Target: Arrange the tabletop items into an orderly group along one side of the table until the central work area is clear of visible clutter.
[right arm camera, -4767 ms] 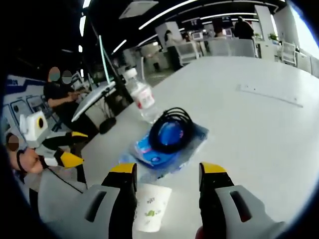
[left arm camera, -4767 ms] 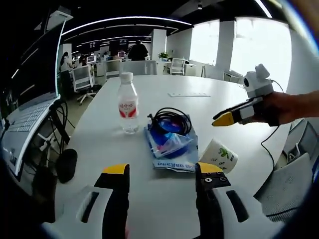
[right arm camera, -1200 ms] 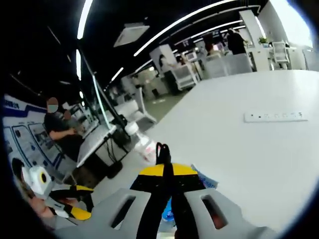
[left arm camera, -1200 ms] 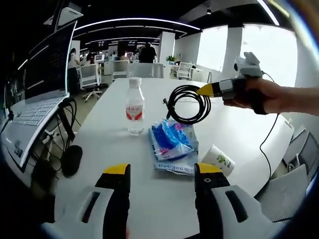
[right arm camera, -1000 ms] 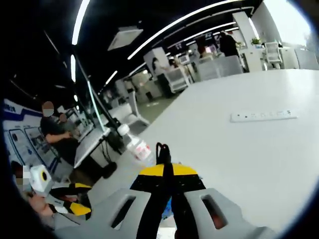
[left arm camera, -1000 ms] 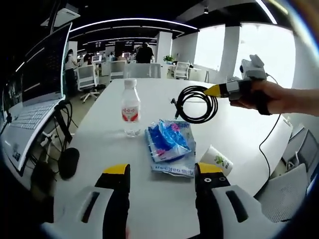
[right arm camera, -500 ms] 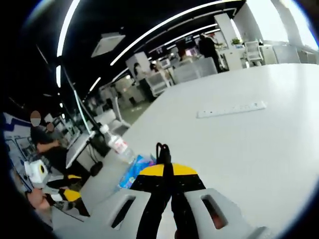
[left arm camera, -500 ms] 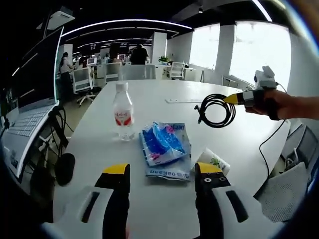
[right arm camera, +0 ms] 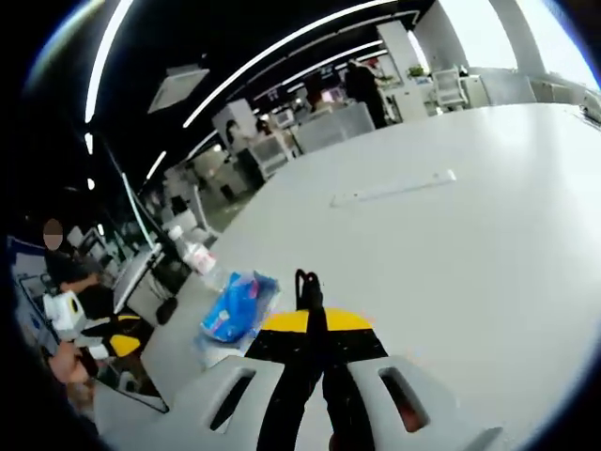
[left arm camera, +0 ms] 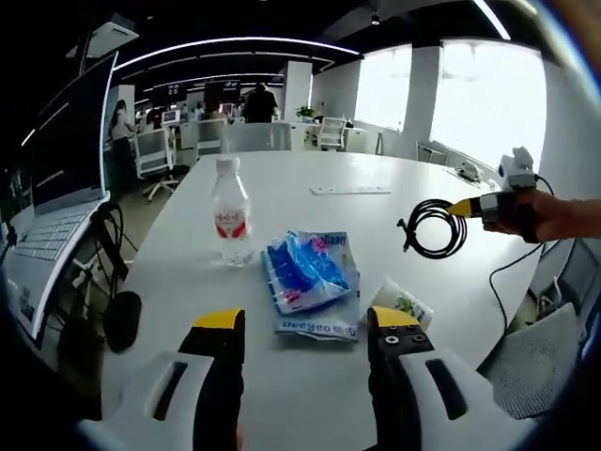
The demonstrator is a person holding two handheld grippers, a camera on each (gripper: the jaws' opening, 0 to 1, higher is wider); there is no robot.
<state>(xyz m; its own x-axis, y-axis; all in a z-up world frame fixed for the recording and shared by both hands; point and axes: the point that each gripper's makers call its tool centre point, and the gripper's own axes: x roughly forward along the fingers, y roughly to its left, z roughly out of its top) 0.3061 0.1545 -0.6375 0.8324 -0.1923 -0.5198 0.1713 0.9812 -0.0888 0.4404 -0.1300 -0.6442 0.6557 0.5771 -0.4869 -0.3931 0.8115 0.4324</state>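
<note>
My right tongs (right arm camera: 315, 324) pinch the coiled black cable (left arm camera: 435, 227), hanging clear above the white table (right arm camera: 451, 244) toward its far side. My left tongs (left arm camera: 305, 324) are spread, nearest the blue tissue pack (left arm camera: 308, 270), just ahead between their 2 jaws.

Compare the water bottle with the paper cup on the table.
The bottle stands upright; the cup lies on its side. The bottle is clear with a red label; the cup is white with a green print. Both rest on the white table, flanking the blue packet.
</note>
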